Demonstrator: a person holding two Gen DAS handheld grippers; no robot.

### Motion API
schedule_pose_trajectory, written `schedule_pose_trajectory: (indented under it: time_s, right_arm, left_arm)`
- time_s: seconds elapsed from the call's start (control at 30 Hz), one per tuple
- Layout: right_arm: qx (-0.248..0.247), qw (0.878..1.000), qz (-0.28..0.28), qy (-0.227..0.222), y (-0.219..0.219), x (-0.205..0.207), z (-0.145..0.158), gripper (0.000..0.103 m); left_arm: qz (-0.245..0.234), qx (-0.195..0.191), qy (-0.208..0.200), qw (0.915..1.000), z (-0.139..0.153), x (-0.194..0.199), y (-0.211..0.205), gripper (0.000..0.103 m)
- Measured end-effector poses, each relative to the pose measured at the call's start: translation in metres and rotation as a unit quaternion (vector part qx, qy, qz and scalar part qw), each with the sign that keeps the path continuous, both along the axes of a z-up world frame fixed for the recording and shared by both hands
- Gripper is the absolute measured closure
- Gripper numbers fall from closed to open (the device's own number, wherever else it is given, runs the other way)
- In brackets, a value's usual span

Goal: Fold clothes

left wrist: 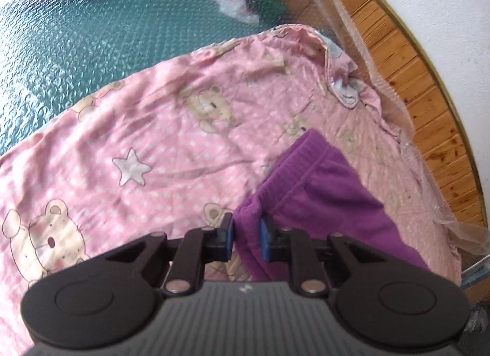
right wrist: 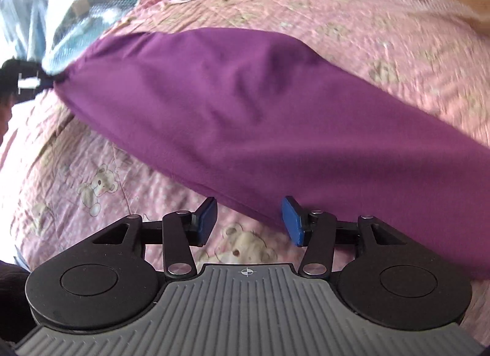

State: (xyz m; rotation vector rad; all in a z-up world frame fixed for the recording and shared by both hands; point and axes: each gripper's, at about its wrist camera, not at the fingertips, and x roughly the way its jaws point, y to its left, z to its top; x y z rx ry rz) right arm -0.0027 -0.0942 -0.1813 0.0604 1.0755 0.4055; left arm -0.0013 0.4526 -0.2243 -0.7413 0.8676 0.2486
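A purple garment (left wrist: 318, 190) with a ribbed waistband lies on a pink bear-print bedspread (left wrist: 147, 129). My left gripper (left wrist: 247, 235) is shut on a bunched edge of the purple garment near the waistband. In the right wrist view the purple garment (right wrist: 245, 111) stretches across the bedspread (right wrist: 92, 172), pulled taut toward the far left, where the left gripper (right wrist: 27, 83) holds its corner. My right gripper (right wrist: 248, 221) is open, its blue pads just at the garment's near edge, holding nothing.
A teal mat under bubble wrap (left wrist: 107, 34) lies beyond the bedspread. A wooden bed rim (left wrist: 422, 86) and a white wall run along the right. Netting hangs over the bed edge (left wrist: 428, 172).
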Motion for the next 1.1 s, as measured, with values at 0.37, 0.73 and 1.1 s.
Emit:
schedule_pose_trajectory:
  time_s: [0.37,0.73,1.1]
  right_arm:
    - [0.265,0.829,-0.492,-0.008,-0.241,-0.048,-0.048,0.054]
    - [0.192,0.815,-0.546,-0.014,-0.327,-0.042,-0.051,0.103]
    - [-0.037,0.862,-0.504,-0.040,-0.280,-0.029,0.044,0.058]
  left_arm:
    - [0.028,0.004,-0.009,0.9996,0.014,-0.003,0.010,0.090]
    - [0.001,0.031,0.040,0.9987,0.007,-0.005,0.012,0.076]
    - [-0.046,0.046,0.029,0.9974,0.054,-0.009,0.036,0.050]
